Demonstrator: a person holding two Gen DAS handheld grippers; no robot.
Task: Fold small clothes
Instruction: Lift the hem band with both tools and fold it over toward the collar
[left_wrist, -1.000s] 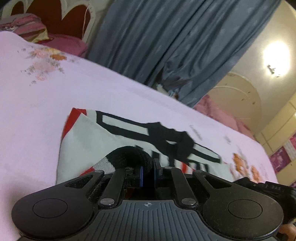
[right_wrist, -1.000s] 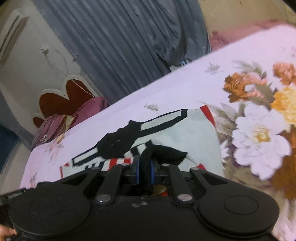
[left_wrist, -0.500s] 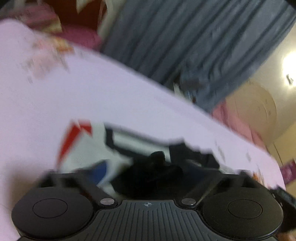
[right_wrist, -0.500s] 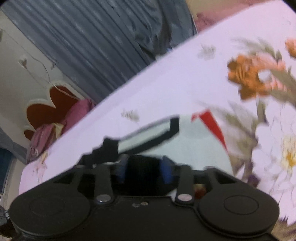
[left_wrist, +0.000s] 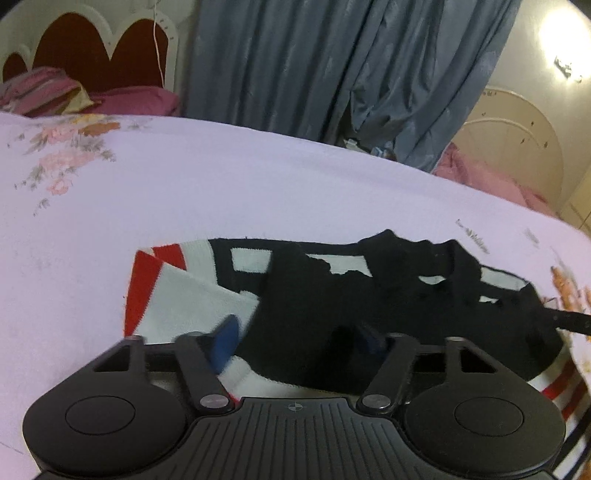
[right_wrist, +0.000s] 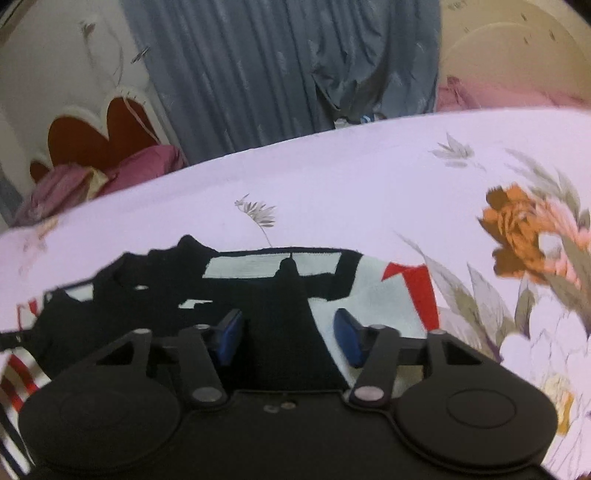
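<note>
A small white garment with black bands and red stripes (left_wrist: 192, 295) lies folded on the lilac bed sheet (left_wrist: 184, 192). Its black part (left_wrist: 332, 306) lies across the middle. My left gripper (left_wrist: 299, 339) is open, its blue pads apart just above the near edge of the cloth. The garment also shows in the right wrist view (right_wrist: 373, 295). My right gripper (right_wrist: 291, 336) is open too, with the black fabric (right_wrist: 280, 317) lying between its blue pads.
The bed sheet has flower prints at the left (left_wrist: 66, 155) and right (right_wrist: 524, 229). A red and white headboard (left_wrist: 85, 48) with pink pillows (left_wrist: 129, 99) stands at the far left. Grey-blue curtains (left_wrist: 332, 66) hang behind the bed.
Both grippers were shut on the garment's black edge a second ago. Both have opened and let it go, and the cloth now lies flat on the bed.
</note>
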